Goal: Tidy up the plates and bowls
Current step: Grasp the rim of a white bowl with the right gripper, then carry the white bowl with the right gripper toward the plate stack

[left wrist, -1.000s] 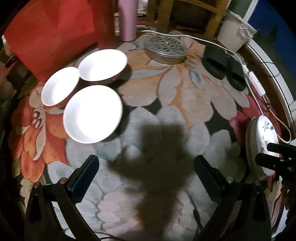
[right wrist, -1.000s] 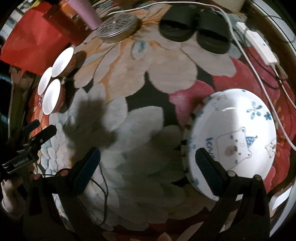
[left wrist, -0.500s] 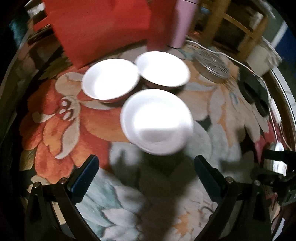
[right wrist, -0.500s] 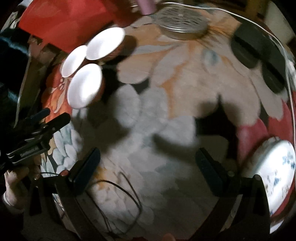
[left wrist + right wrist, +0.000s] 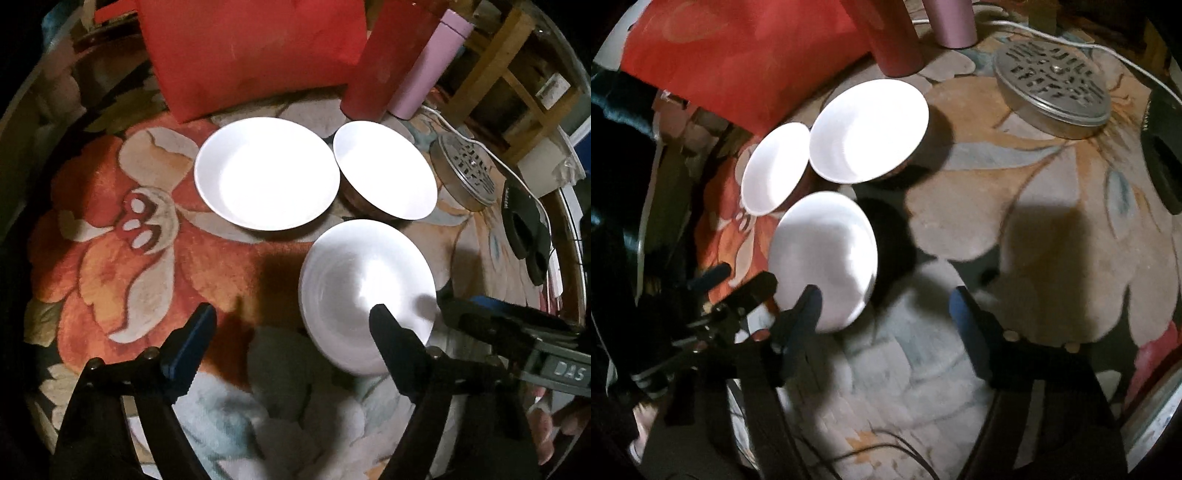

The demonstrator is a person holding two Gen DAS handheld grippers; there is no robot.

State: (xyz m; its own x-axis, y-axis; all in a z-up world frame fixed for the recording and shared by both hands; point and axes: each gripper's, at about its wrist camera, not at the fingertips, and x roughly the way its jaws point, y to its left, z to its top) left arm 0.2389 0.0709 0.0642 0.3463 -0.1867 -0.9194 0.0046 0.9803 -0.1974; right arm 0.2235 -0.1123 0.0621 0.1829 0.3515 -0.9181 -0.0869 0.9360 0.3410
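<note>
Showing left tongs (image 5: 291,328): spread, empty; right finger overlaps nearest bowl's (image 5: 365,291) rim.
Right tongs (image 5: 886,306): spread, empty.
Other bowls (image 5: 266,173): beyond; glare hides interiors.

Floral rug (image 5: 110,258) covers the floor; red cushion (image 5: 251,51) and wooden furniture (image 5: 517,74) behind.
</note>
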